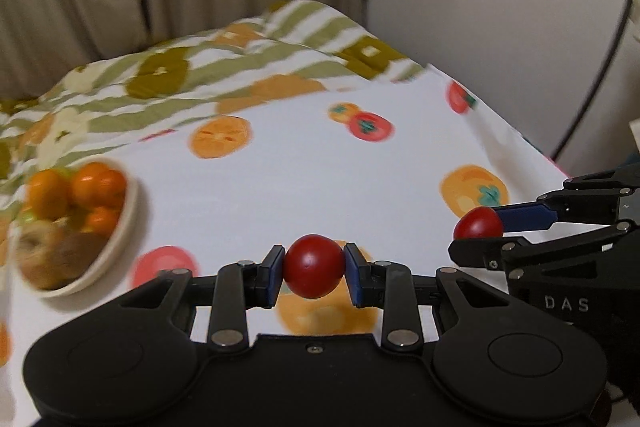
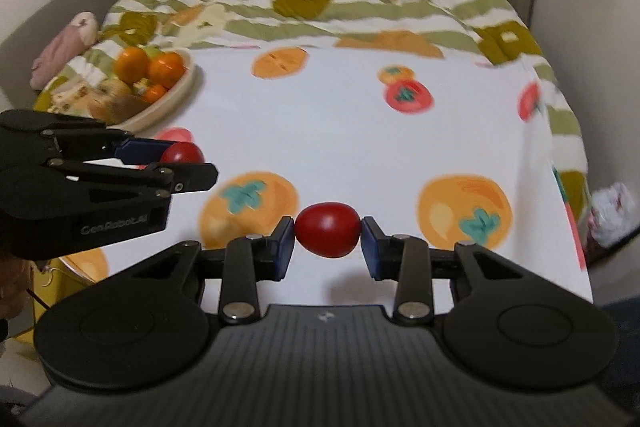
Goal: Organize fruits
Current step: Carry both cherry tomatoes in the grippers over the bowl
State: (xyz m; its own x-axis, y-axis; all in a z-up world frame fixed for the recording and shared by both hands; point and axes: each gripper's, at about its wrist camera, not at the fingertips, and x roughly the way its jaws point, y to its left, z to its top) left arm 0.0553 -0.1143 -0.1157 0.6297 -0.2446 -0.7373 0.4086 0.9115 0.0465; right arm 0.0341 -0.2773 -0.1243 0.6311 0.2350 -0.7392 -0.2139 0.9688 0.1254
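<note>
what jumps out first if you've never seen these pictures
Two glossy red tomatoes, one clamped in the left gripper and one in the right gripper, both lifted off the fruit-print tablecloth. Next, the bowl heaped with oranges at the table's far left.

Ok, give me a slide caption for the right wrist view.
Right tongs grip a red tomato above the fruit-print tablecloth, left tongs alongside with another.
</note>
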